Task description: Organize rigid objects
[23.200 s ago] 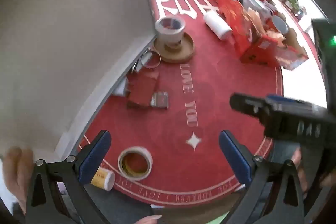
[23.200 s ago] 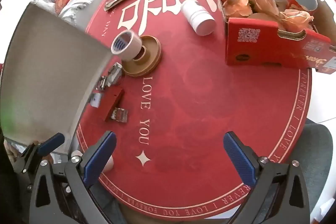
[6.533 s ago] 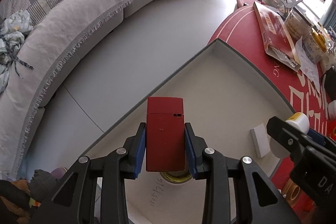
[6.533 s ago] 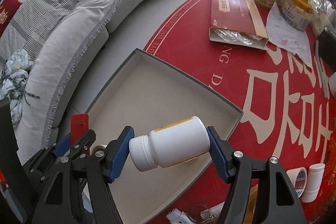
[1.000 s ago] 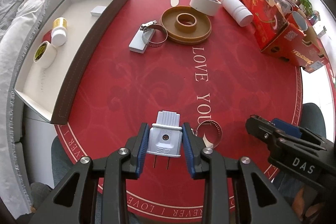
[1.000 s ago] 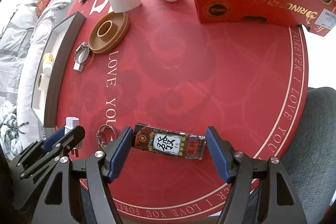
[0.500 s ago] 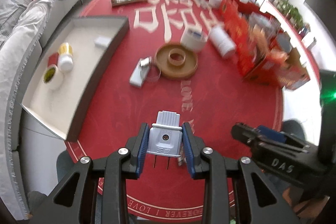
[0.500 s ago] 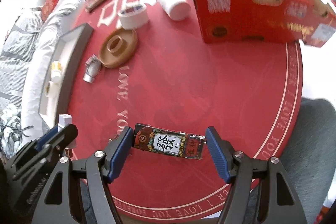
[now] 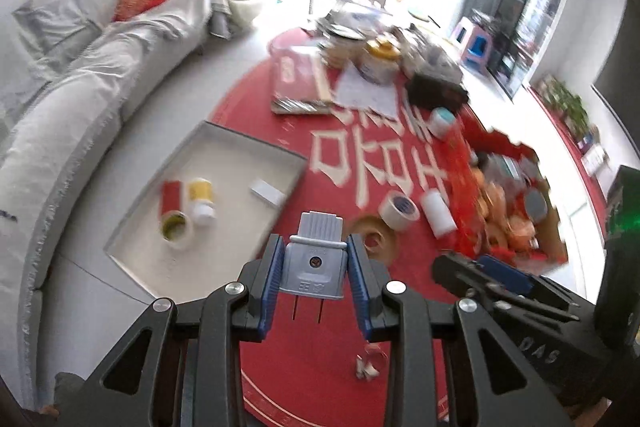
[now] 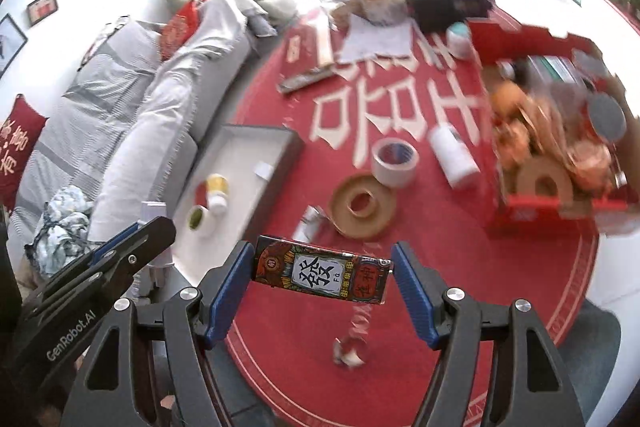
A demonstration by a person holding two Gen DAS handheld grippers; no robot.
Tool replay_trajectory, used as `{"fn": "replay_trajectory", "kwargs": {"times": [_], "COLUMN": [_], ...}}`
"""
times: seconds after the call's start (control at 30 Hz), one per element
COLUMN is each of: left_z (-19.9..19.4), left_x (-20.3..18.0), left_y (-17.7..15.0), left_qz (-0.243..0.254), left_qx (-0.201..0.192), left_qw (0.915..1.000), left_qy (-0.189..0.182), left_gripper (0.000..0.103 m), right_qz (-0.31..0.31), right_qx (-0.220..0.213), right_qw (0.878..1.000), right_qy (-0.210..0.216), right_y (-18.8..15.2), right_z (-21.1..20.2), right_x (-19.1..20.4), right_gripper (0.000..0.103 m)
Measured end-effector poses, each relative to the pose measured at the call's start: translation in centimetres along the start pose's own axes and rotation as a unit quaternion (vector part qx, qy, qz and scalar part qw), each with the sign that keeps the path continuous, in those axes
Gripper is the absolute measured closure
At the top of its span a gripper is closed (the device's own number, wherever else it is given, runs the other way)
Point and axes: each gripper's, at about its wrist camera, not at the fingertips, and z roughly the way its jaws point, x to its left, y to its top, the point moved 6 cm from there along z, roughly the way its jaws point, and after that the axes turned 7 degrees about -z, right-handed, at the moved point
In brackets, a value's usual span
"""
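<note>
Plug adapter [image 9: 314, 269] clamped between left tongs [image 9: 314, 281] (prongs apparently rearward).

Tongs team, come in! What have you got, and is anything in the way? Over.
Left tongs shut on grey plug adapter. Right tongs shut on patterned card box. Both above red table; white tray unblocked.

two tape rolls [image 10: 394, 158] [image 10: 199, 219], two bottles [image 10: 456, 155] [image 10: 217, 195]

The plug [image 9: 314, 261] is grey. The little box [image 10: 322, 269] is black, red and gold. The counter [image 10: 460, 247] is red with white letters.
</note>
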Motion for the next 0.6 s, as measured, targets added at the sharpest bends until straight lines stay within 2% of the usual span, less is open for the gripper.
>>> {"fn": "replay_trajectory", "kwargs": {"times": [0.23, 0.37, 0.47, 0.6], "left_z": [-0.9, -1.1, -0.3, 2.3], "left_x": [6.2, 8.4, 9.5, 10.8], "left_y": [4.6, 6.3, 6.8, 6.3], "left_qz": [-0.070, -0.086, -0.092, -0.104], "left_qx": [-0.045, -0.069, -0.071, -0.050], "left_qw": [0.9955, 0.9912, 0.9896, 0.9887], "left_qy": [0.045, 0.072, 0.085, 0.096], "left_gripper": [0.069, 0.069, 0.069, 0.069], "right_qz": [-0.026, -0.045, -0.059, -0.077], "right_qx": [-0.024, -0.033, -0.036, -0.032], "right_qw": [0.999, 0.998, 0.997, 0.996], "right_qy": [0.020, 0.031, 0.037, 0.034], "right_y": [4.6, 7.1, 8.8, 10.2], "right_z": [0.0, 0.3, 1.0, 2.4], "right_x": [3.5, 5.9, 7.6, 9.2], "right_gripper": [0.032, 0.031, 0.031, 0.031]}}
